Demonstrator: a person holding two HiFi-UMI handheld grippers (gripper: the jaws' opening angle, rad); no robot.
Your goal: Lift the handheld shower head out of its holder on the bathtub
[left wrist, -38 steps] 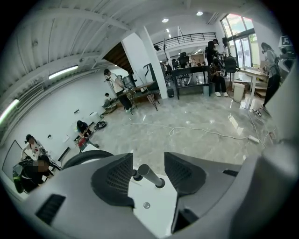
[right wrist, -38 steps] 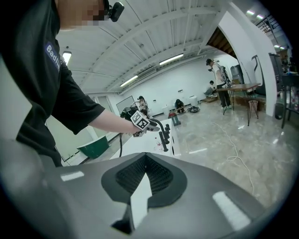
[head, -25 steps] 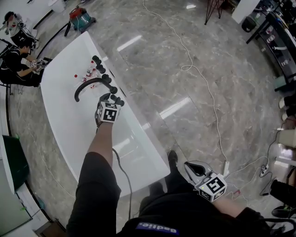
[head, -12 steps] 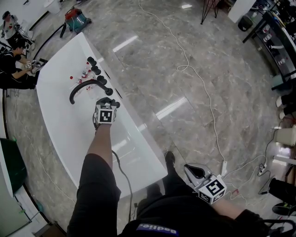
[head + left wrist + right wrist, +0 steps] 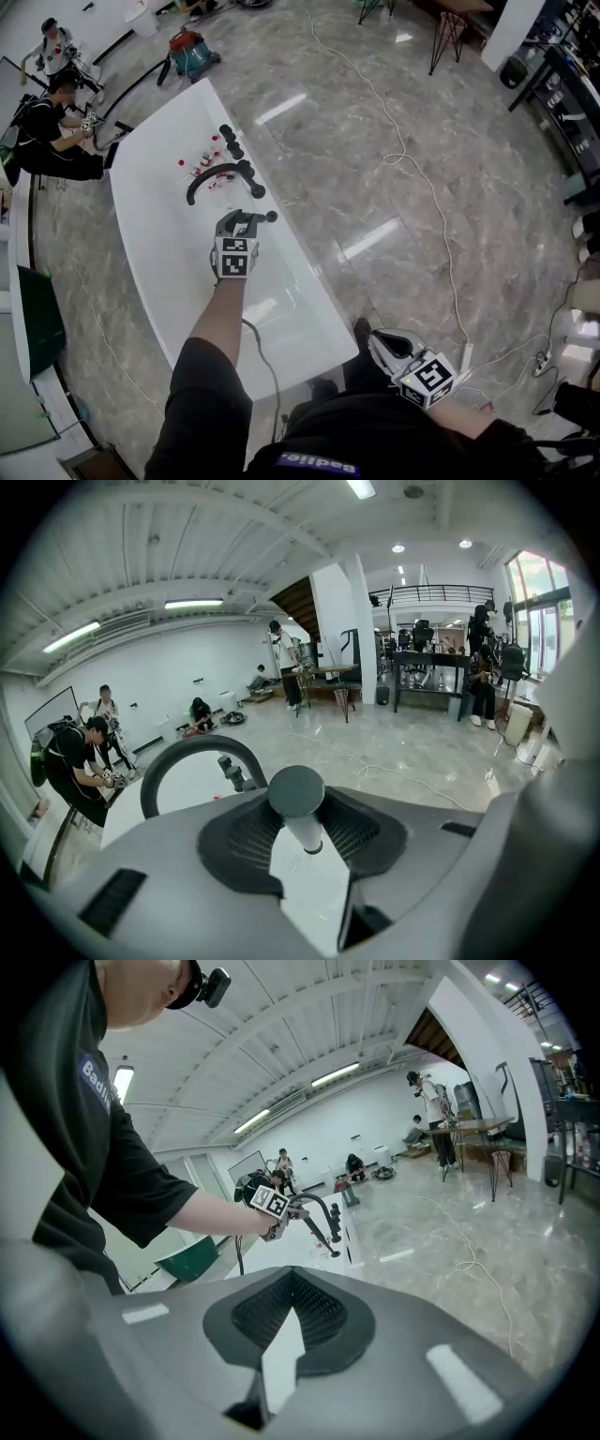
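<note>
Spanning most of the head view, the white bathtub (image 5: 159, 244) carries a curved black spout (image 5: 211, 175) and a row of taps (image 5: 232, 148) on its rim. Just this side of them, the left tongs (image 5: 249, 219) are clamped, partway closed, on the shower head (image 5: 269, 217), which sits above the rim and seems free of its holder. The right tongs (image 5: 386, 341) hang low by the person's waist, tips together, gripping nothing. To do the lift well, I would hold the squeeze firm, since the handle looks slim and smooth. I would rise straight until it is plainly clear, steer away from the spout, and allow for any hose trailing below, which no view shows. The head view gives the layout but only a dark stub at the tongs. The left gripper view shows the pinch itself, a round grey end on a pale stem between the jaws. Only the right gripper view shows the shower head (image 5: 323, 1234) side-on, a thin wand slanting down toward the rim.
</note>
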